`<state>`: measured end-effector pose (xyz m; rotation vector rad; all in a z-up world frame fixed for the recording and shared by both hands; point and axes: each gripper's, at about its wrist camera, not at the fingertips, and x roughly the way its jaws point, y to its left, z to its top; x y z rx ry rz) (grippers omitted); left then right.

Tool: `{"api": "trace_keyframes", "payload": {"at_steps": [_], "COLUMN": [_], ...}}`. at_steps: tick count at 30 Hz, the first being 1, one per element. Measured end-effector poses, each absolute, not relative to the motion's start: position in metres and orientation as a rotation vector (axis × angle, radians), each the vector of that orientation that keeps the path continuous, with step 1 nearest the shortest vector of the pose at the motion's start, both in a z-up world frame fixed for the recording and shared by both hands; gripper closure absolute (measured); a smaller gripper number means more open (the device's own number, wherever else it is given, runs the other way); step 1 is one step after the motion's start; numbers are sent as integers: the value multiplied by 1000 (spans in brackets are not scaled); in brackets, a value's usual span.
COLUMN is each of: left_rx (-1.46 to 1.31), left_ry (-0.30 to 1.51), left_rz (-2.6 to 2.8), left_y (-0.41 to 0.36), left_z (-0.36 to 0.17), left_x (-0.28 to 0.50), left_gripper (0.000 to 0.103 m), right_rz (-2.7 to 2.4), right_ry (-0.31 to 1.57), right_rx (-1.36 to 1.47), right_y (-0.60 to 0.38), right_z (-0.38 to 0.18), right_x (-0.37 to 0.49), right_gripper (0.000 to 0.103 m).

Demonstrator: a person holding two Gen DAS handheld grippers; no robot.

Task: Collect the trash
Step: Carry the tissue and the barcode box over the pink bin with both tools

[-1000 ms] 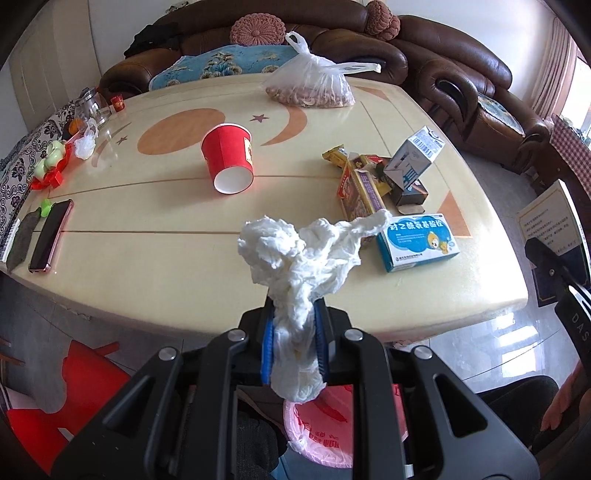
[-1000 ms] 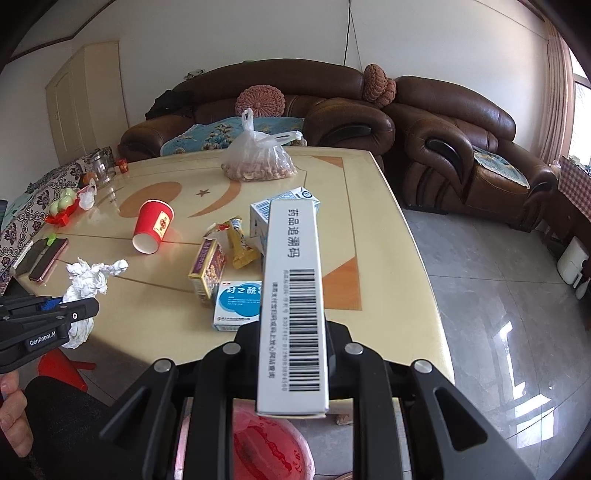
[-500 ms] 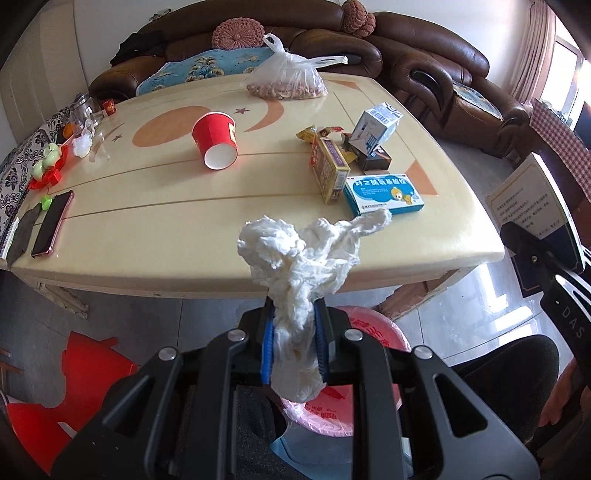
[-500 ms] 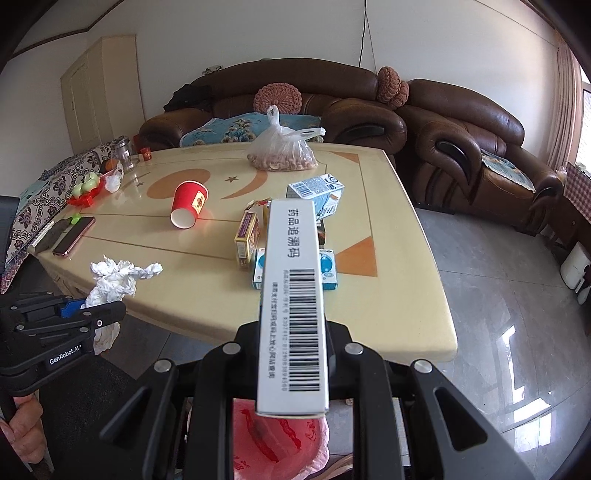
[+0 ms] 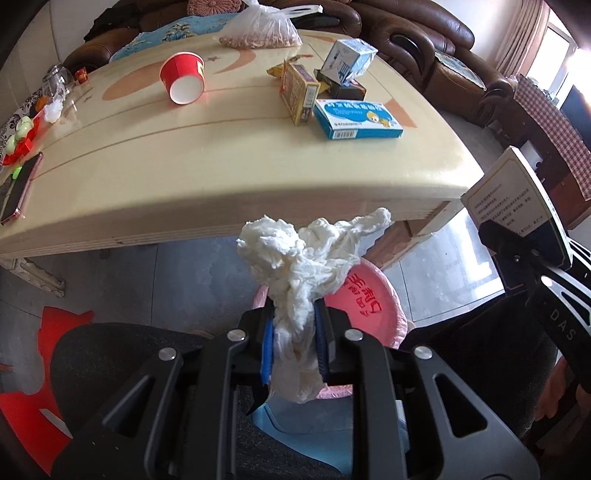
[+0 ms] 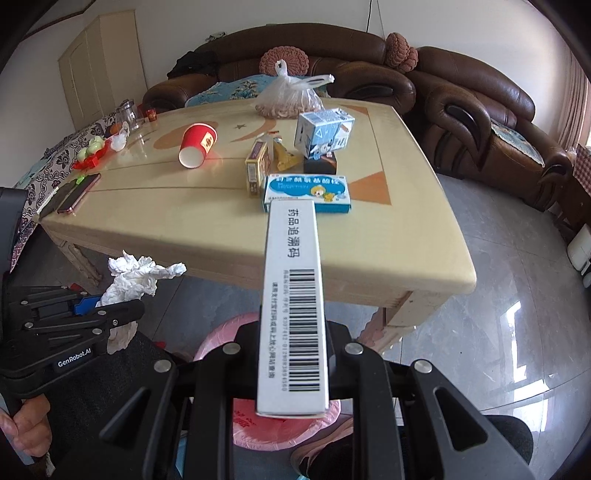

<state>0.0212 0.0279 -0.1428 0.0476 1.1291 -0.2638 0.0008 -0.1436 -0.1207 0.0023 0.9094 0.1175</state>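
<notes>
My left gripper (image 5: 293,341) is shut on a crumpled white tissue (image 5: 299,258), held off the table's near edge above a bin lined with a pink bag (image 5: 369,295). The tissue also shows in the right wrist view (image 6: 136,277). My right gripper (image 6: 291,354) is shut on a long white medicine box with a barcode (image 6: 293,306), held above the same pink-lined bin (image 6: 280,428). On the table lie a red paper cup (image 5: 183,77), a blue medicine box (image 5: 356,120), a yellow box (image 5: 299,92) and a blue-white carton (image 5: 347,61).
The cream table (image 5: 221,166) also holds a bag of nuts (image 5: 262,27), phones (image 5: 20,188) and a red fruit tray (image 5: 18,136) at the left. Brown sofas (image 6: 461,99) stand behind. A red stool (image 5: 33,369) is on the floor at left.
Both grippers have pulled back from the table and lowered with their loads. The pink-lined bin now sits right under the tissue and the box.
</notes>
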Motion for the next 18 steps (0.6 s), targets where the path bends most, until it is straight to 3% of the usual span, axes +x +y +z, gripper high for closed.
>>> {"api": "trace_keyframes", "payload": {"at_steps": [18], "left_rx": [111], "left_ry": [1342], "left_rz": [-310], "left_y": [-1], "left_z": [-230], "left_x": [32], "left_gripper": [84], "right_rz": [140], "right_ry": [1128], "right_rx": [42], "right_y": [-142], "right_z": [-211], "right_x": [23], "right_gripper": [83]}}
